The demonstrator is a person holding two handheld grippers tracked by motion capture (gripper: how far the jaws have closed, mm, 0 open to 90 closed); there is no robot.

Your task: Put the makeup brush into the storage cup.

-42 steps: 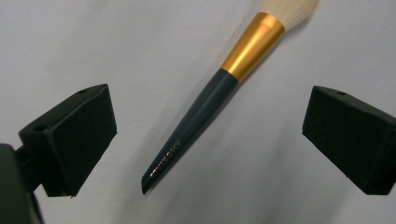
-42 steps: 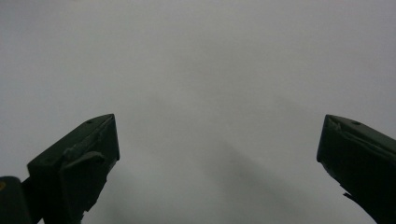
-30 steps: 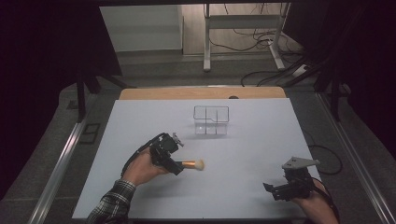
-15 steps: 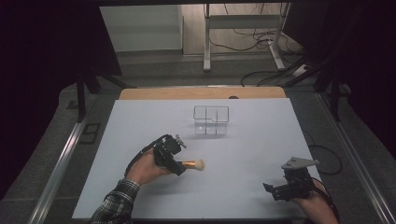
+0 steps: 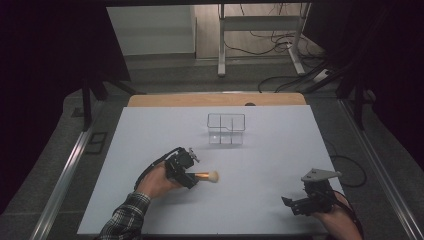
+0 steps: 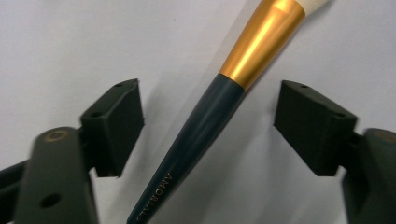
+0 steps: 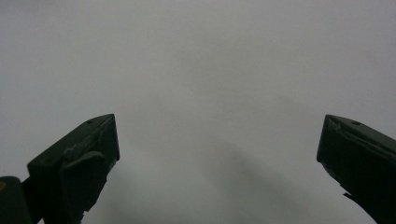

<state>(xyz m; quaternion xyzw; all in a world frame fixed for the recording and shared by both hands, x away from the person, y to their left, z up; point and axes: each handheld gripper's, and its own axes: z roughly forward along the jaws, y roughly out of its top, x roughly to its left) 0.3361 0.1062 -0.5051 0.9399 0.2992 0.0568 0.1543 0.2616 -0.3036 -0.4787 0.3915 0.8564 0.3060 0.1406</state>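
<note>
A person sits at a bench (image 5: 150,130) covered in a smooth, matte white sheet, holding a pair of black tongs in each hand. The left tongs (image 5: 192,176) are lowered over a makeup brush (image 5: 204,176) that lies flat on the sheet, a little nearer the person than the middle of the bench. In the left gripper view the brush (image 6: 219,107) runs slantwise between the two jaws: a slim, tapering dark handle with small pale lettering, a shiny gold metal collar, and a soft cream tuft of bristles at the far end. The jaws have just been closing around the handle, but bare white sheet shows on both sides of it, so the blocky, rubbery pads (image 6: 116,121) are not pressing on it and nothing is held yet. This looks like the pick-up step, with the grip about to be made. The next move calls for closing the rest of the way, squarely on the dark handle just below the gold collar, since the smooth taper could slip or swivel. Farther up the bench, well apart from the brush, stands a small clear box (image 5: 226,129) with thin see-through walls and inner dividers, a likely place for the brush. The right tongs (image 5: 300,205) rest near the bench's near right corner, jaws spread wide over plain sheet, holding nothing.
</note>
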